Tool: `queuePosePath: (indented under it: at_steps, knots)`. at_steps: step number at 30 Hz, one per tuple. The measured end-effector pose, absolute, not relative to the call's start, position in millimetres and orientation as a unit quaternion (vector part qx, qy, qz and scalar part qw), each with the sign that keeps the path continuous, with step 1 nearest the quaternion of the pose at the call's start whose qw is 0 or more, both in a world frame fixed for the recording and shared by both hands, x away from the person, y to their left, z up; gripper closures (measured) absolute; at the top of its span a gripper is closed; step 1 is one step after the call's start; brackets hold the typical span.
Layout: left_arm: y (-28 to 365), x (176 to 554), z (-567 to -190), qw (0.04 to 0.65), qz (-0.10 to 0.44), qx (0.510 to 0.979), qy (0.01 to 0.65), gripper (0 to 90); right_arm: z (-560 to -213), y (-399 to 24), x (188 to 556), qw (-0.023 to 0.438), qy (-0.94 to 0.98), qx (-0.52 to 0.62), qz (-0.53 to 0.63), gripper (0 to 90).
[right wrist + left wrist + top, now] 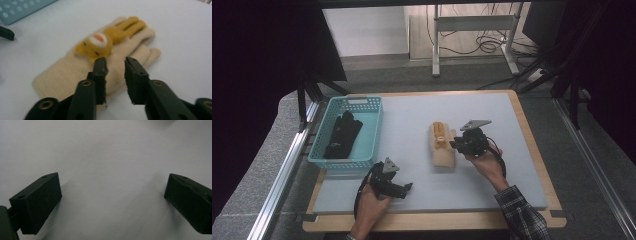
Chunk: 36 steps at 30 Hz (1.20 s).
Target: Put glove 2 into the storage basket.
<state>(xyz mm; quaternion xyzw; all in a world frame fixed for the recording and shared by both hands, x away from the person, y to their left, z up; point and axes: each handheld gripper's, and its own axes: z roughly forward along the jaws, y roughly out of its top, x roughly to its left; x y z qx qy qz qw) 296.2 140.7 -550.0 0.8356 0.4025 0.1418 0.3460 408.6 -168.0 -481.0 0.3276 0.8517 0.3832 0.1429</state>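
Your right gripper at the cream glove

Your right gripper (115,65) sits centre frame over the cream glove (75,75) on the grey mat (412,145), jaws narrowed with a gap, not yet pinching it. Your left gripper (112,195), lower left in the high view, is spread wide, empty.

The left tongs (408,187) rest level with jaws spread wide; the right tongs (115,65) stand narrowly parted.

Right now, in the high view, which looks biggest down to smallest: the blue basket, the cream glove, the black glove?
1. Blue basket, clearly largest.
2. Cream glove and black glove: look about the same length, too close to rank.
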Motion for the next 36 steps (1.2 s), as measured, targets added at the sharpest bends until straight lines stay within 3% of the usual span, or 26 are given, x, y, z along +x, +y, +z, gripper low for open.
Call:
queuePosePath:
  at_steps: [3,8,18,36]
  knots:
    - [141,296,-550,0.346,0.142,0.836,0.403,1.2,-486,-177,405,0.137,0.854,0.329,0.378,82.7]
    - [141,296,-550,0.346,0.142,0.835,0.403,1.2,-498,-187,398,0.124,0.860,0.331,0.368,88.1]
    - [141,296,-550,0.346,0.142,0.835,0.403,1.2,-525,-183,390,0.100,0.870,0.324,0.359,88.1]
    - [141,296,-550,0.346,0.142,0.835,0.403,1.2,-530,-131,381,0.081,0.874,0.291,0.381,85.7]
